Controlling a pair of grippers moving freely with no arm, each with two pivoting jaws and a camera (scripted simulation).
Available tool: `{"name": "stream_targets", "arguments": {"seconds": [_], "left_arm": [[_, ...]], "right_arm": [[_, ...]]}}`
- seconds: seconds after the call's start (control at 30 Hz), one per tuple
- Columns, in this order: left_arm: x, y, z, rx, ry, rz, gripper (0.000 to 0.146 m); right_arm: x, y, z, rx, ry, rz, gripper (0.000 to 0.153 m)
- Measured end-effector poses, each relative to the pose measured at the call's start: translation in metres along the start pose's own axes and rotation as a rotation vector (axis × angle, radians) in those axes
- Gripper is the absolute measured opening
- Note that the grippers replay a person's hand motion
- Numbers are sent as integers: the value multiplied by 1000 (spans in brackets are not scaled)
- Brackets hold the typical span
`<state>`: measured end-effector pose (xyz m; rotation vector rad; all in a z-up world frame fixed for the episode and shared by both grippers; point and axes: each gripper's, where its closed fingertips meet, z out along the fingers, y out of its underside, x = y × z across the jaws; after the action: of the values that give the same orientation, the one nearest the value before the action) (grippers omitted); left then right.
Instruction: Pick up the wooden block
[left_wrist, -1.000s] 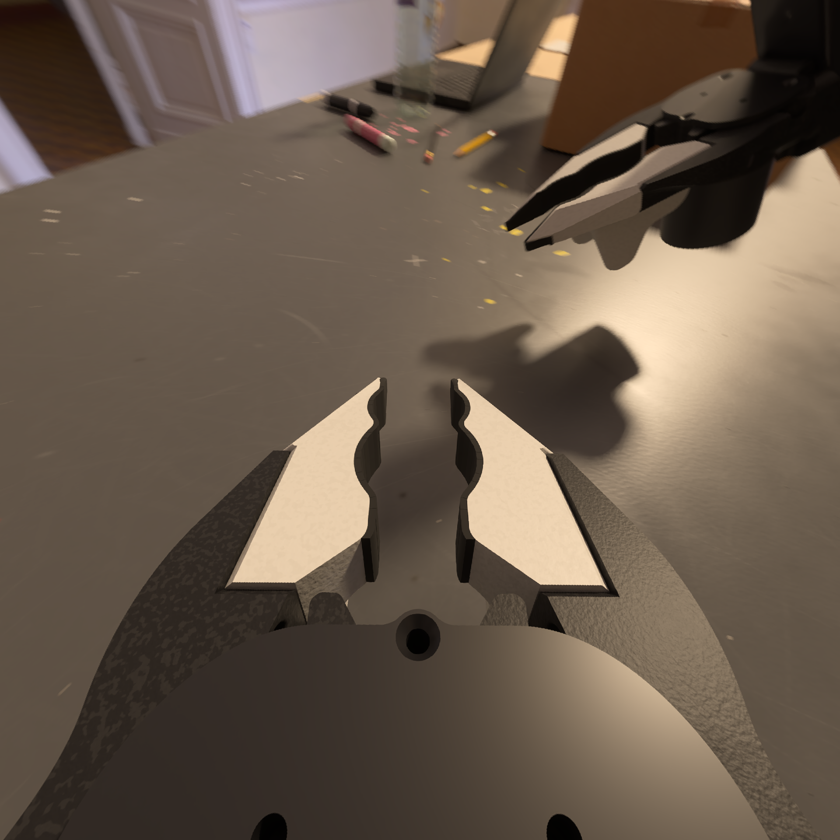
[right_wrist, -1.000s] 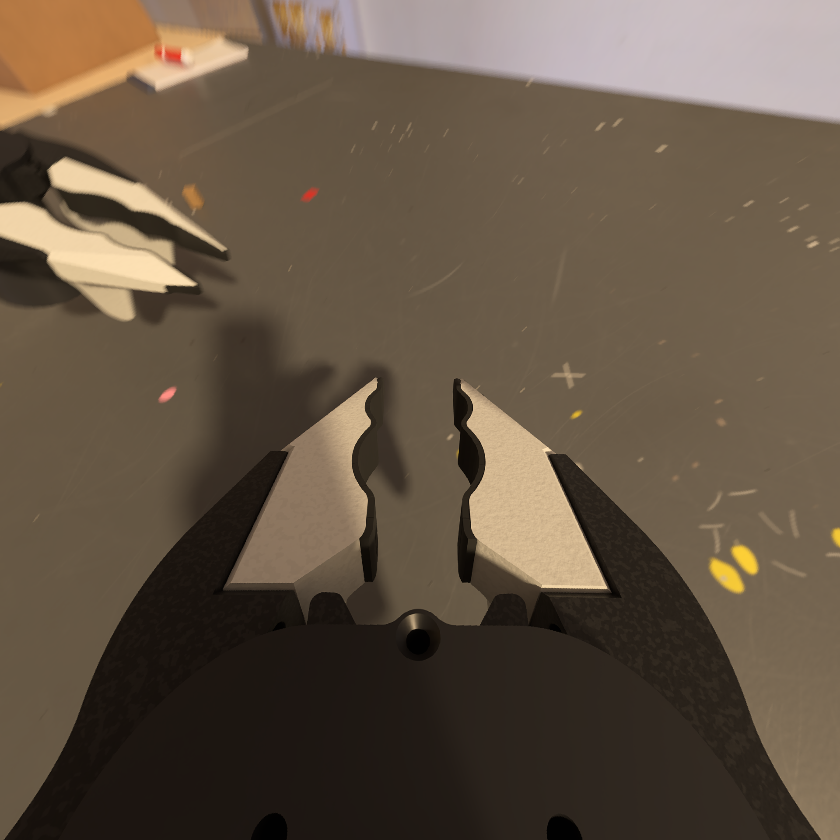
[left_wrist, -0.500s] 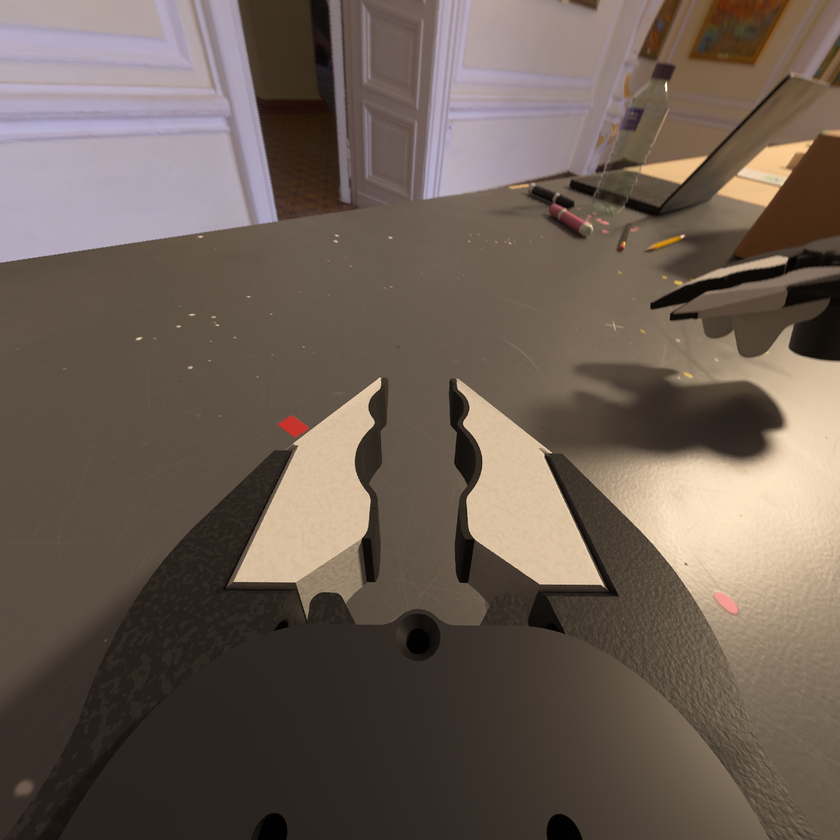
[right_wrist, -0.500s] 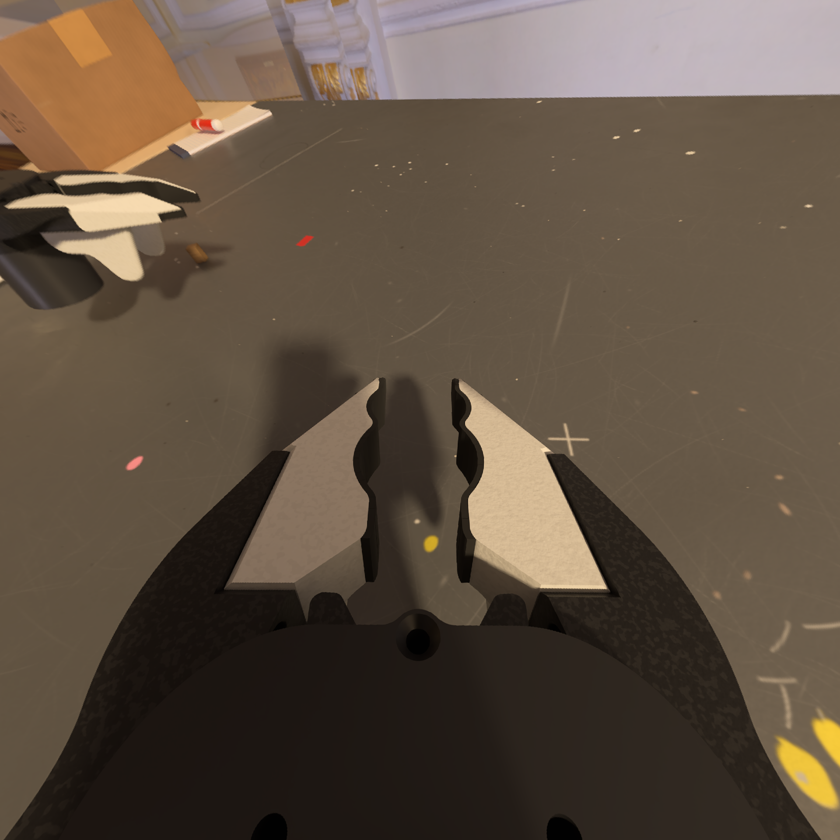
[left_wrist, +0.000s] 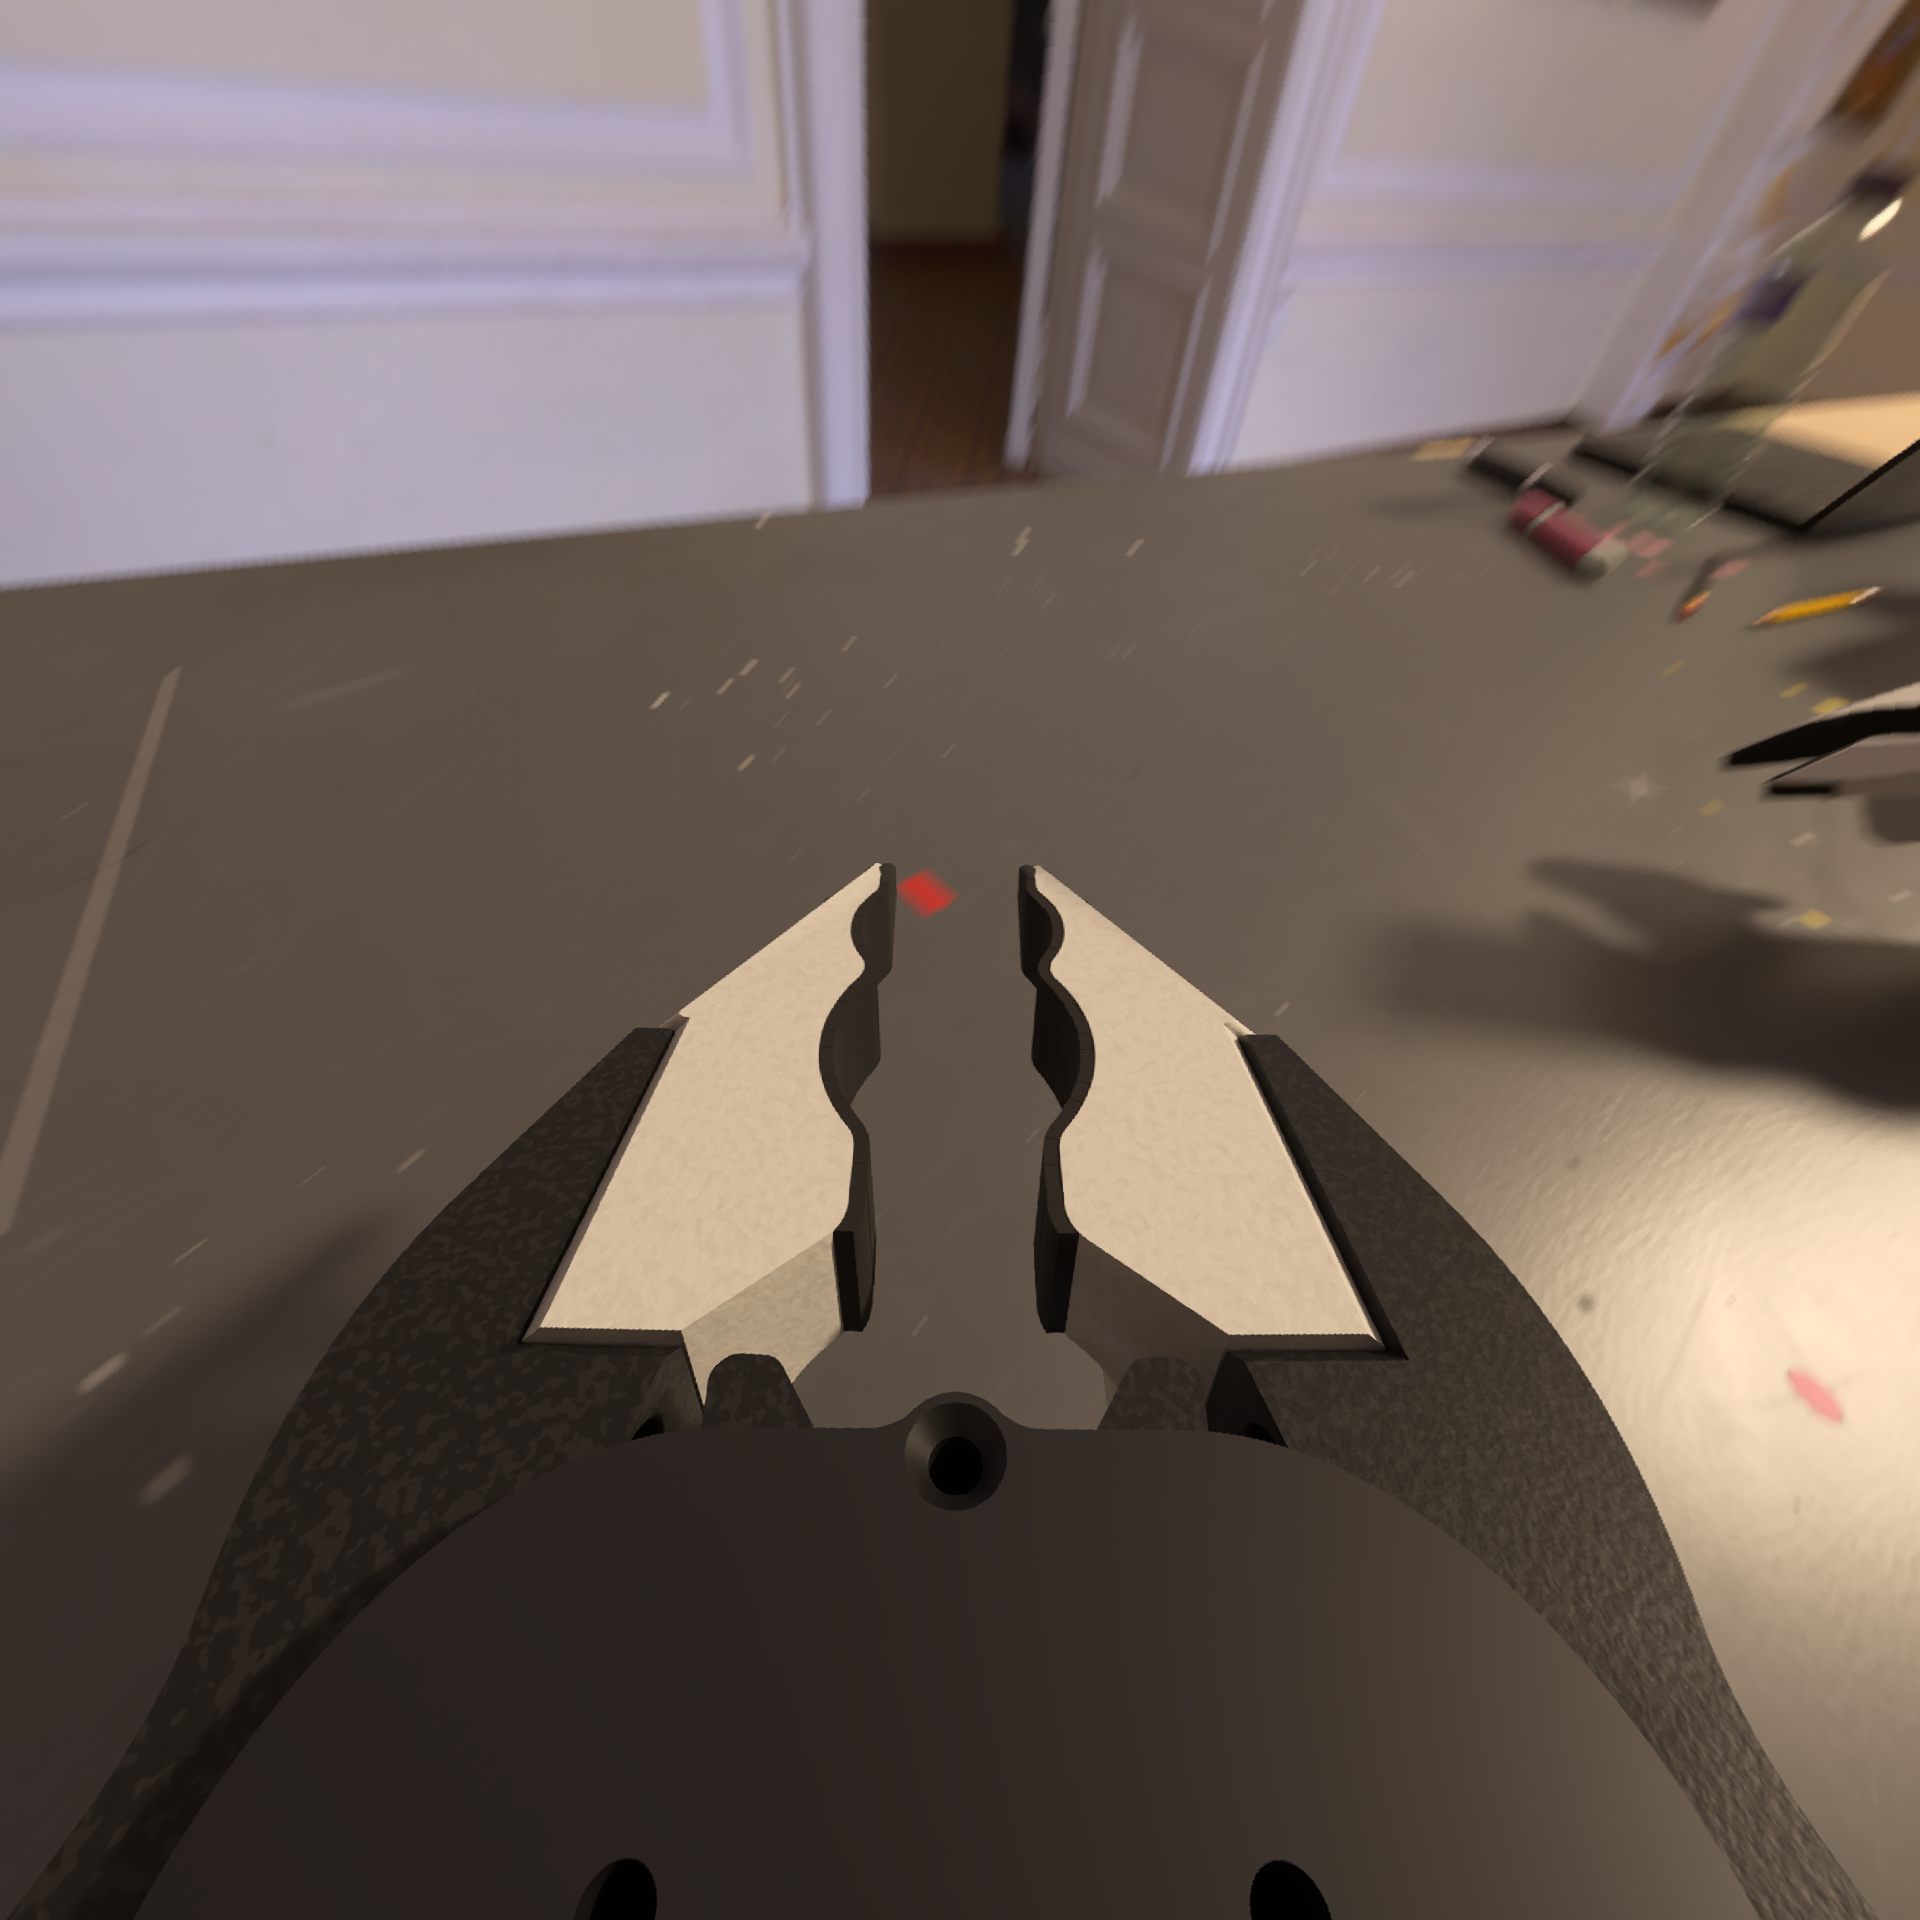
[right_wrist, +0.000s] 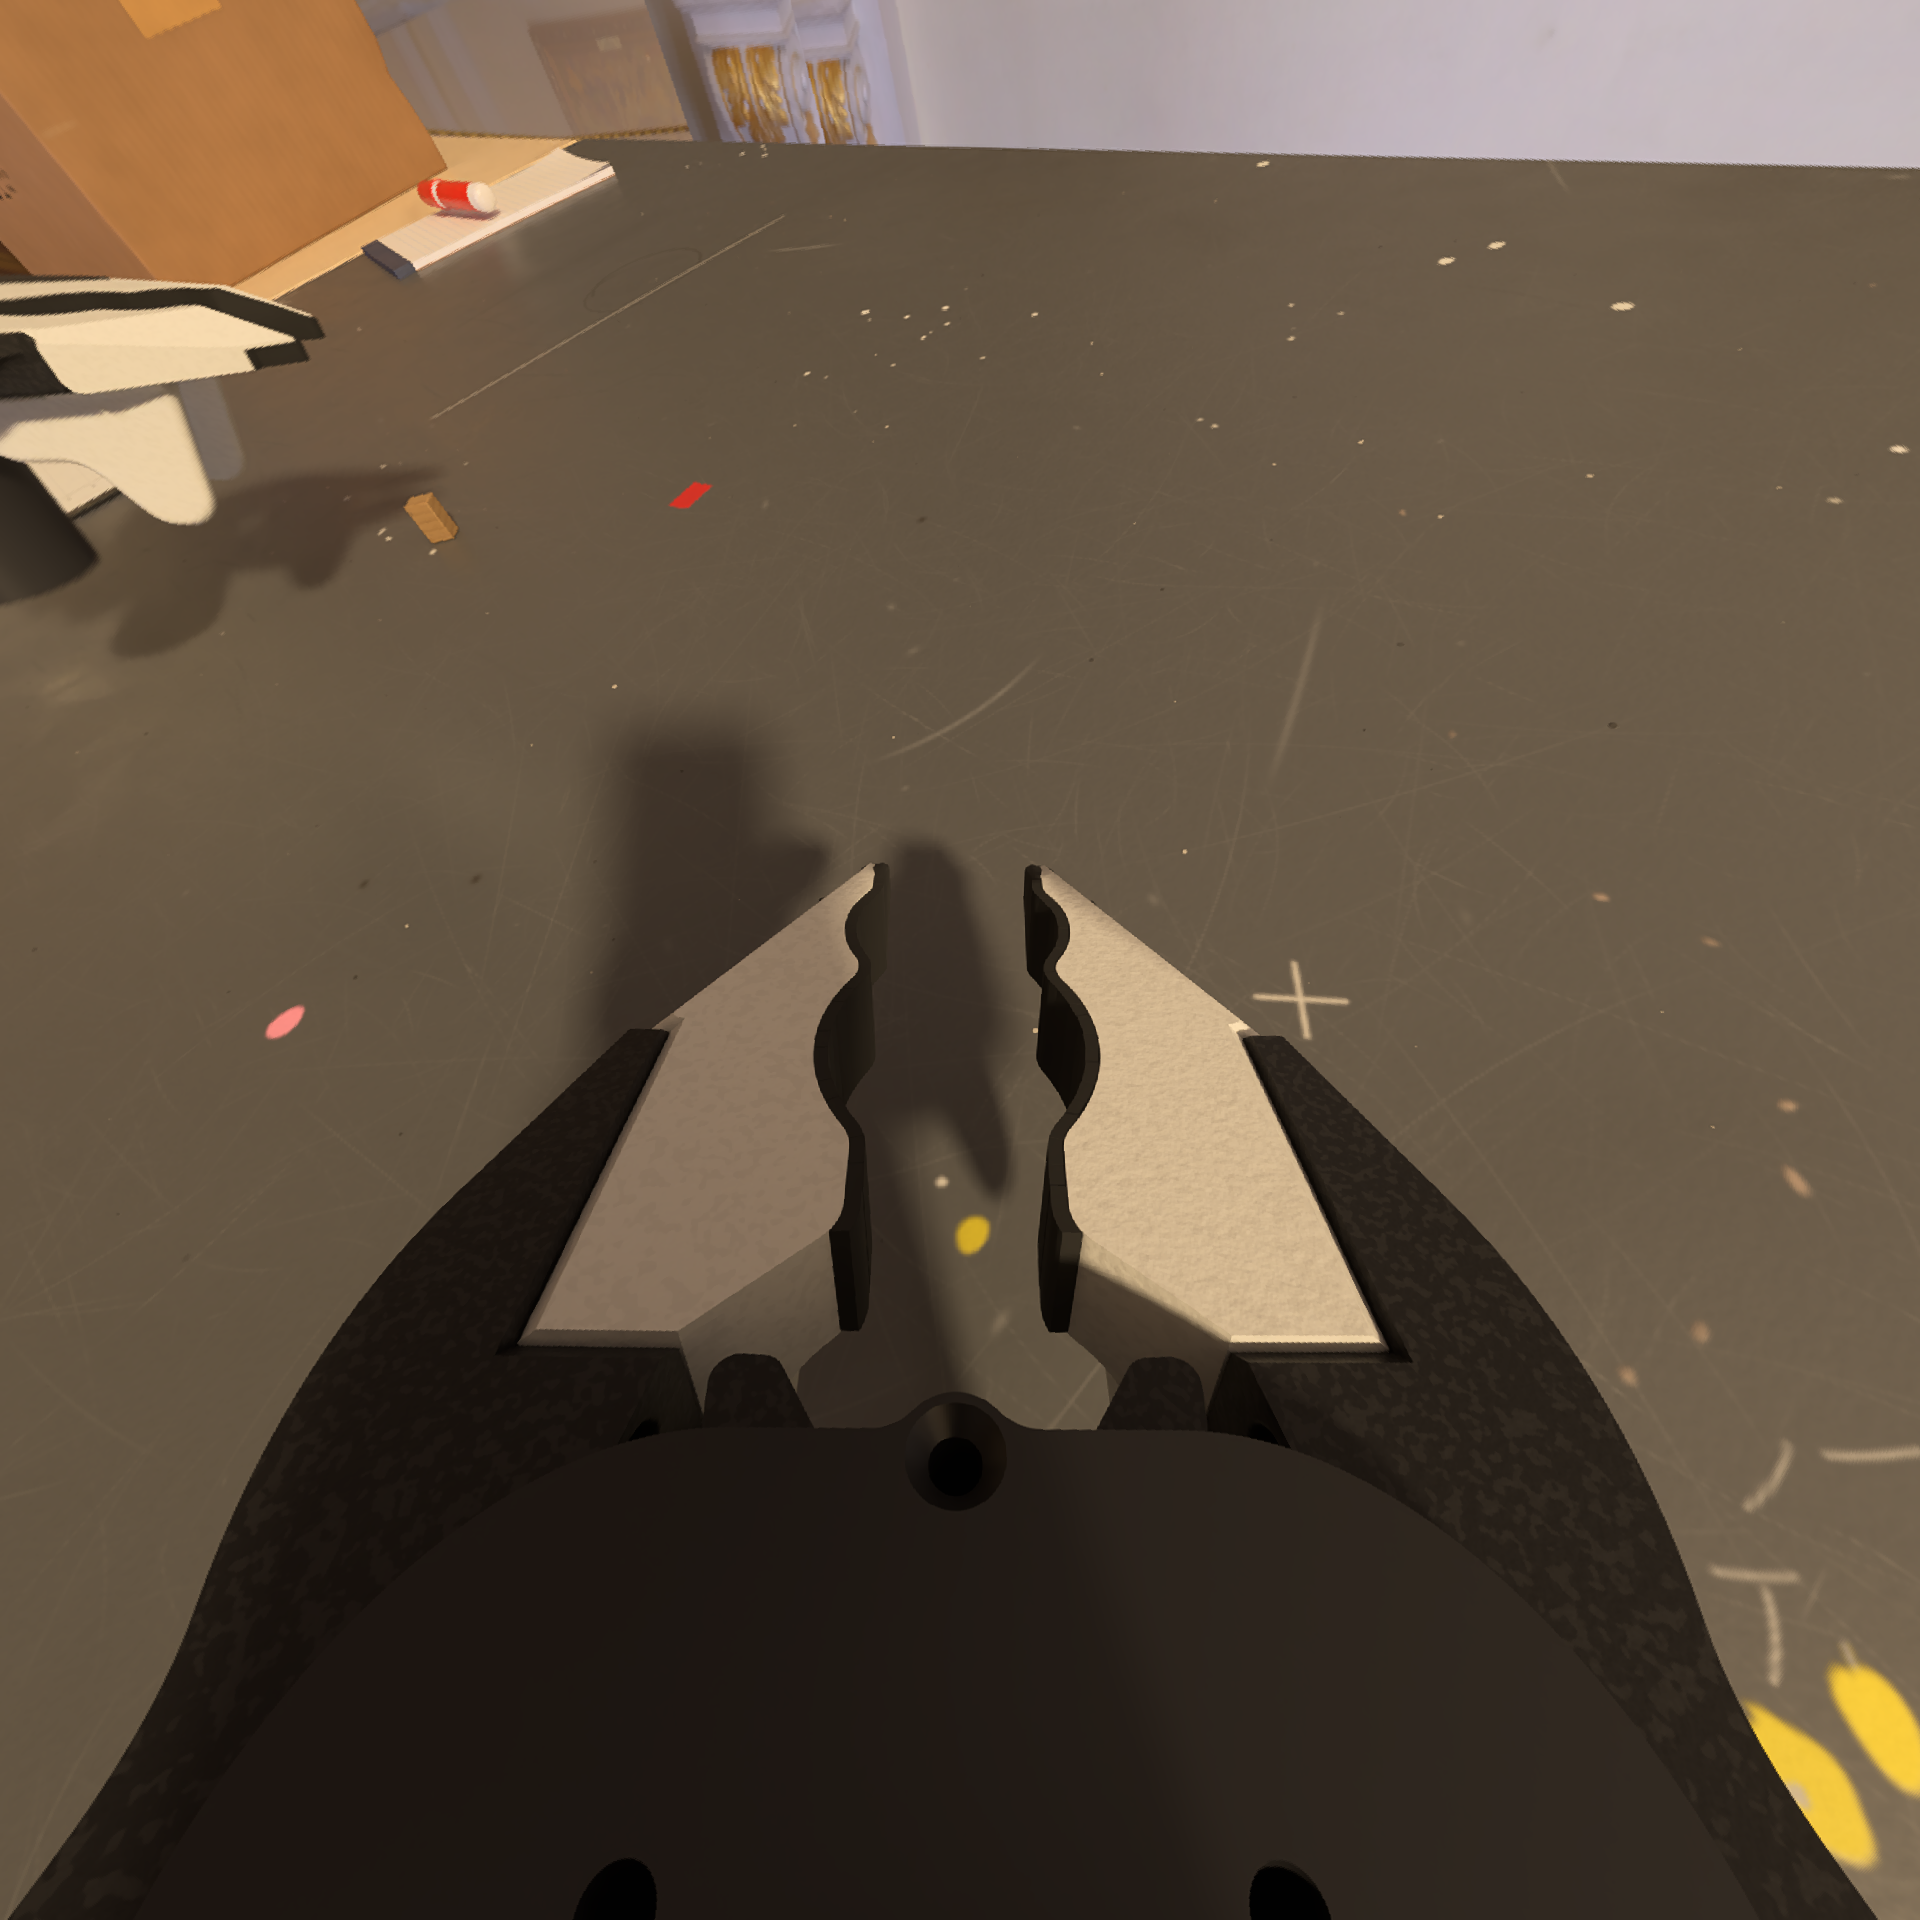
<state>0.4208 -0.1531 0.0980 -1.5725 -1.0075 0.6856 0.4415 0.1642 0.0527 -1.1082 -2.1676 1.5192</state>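
While both grippers hung empty, jaws apart, wooden block (right_wrist: 430, 516) lay on table (right_wrist: 1143, 499) below left gripper (right_wrist: 281, 338); left wrist view blurred, block hidden there.

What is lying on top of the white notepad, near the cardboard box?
A red and white tube lies on the notepad. The notepad's far edge runs behind the cardboard box, so whatever lies there is hidden.
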Motion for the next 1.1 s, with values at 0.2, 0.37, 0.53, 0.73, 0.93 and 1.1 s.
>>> {"name": "stream_targets", "arguments": {"seconds": [0.2, 0.37, 0.53, 0.73, 0.93, 1.1], "left_arm": [[-49, 38, -47, -377, -122, 182, 25], [-56, 58, -31, -541, -11, 332, 24], [-68, 77, -12, -689, 45, 399, 29], [-64, 82, 0, -659, 122, 364, 8], [-51, 56, 1, -562, 67, 467, 8], [3, 23, 3, -397, 119, 602, 8]], "right_arm": [[-3, 4, 2, -28, 12, -45, 26], [-6, 8, 4, -56, 21, -84, 26], [-6, 7, 0, -39, 26, -87, 26], [-6, 7, -1, -32, 23, -78, 26], [-5, 8, 1, -49, 17, -71, 25], [-7, 10, 2, -58, 24, -99, 25]]}}
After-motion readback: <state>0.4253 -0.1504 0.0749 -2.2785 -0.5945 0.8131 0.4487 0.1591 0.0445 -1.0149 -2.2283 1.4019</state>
